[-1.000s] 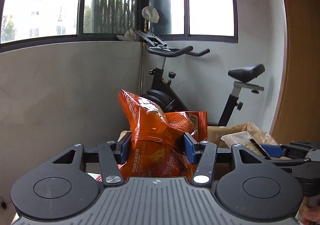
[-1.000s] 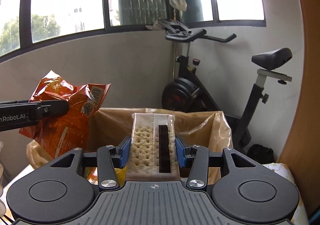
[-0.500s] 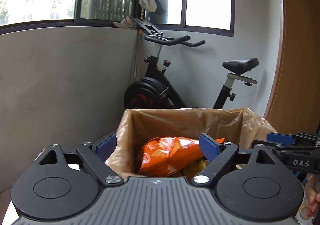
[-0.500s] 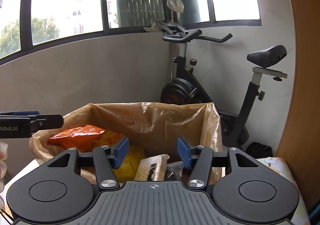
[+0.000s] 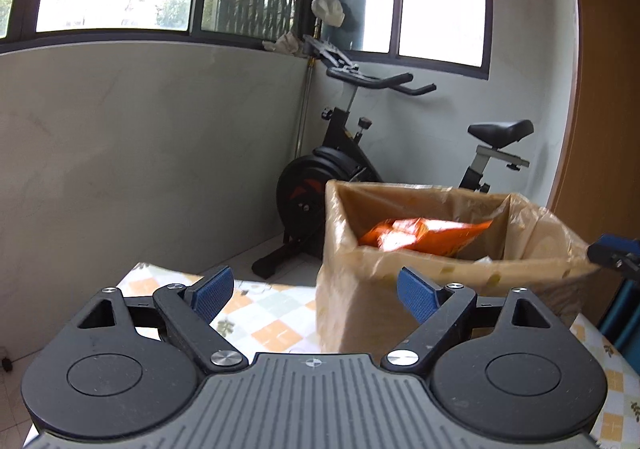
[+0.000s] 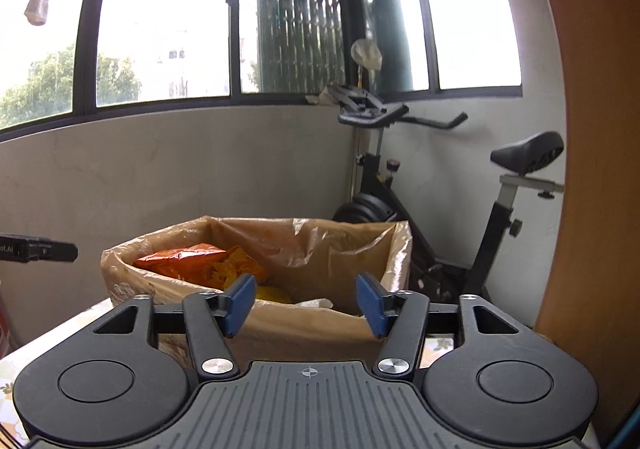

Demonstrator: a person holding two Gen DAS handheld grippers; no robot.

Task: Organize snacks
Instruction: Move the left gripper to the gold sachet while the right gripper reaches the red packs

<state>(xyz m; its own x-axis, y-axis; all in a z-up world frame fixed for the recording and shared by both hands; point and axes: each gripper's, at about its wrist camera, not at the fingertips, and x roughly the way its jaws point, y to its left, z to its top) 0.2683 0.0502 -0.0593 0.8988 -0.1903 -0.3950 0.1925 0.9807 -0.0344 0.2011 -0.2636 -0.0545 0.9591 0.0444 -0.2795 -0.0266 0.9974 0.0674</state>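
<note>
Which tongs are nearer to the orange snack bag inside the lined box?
Right, though only by a little. The right tongs sit open at the near rim of the lined box, facing the orange snack bag. The left tongs sit open, back beside the box's corner.

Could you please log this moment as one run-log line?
left gripper: open, empty | right gripper: open, empty | crinkled orange snack bag: inside brown plastic-lined box

left gripper (image 5: 312,291): jaws spread wide, nothing held | right gripper (image 6: 306,303): jaws apart, nothing held
</note>
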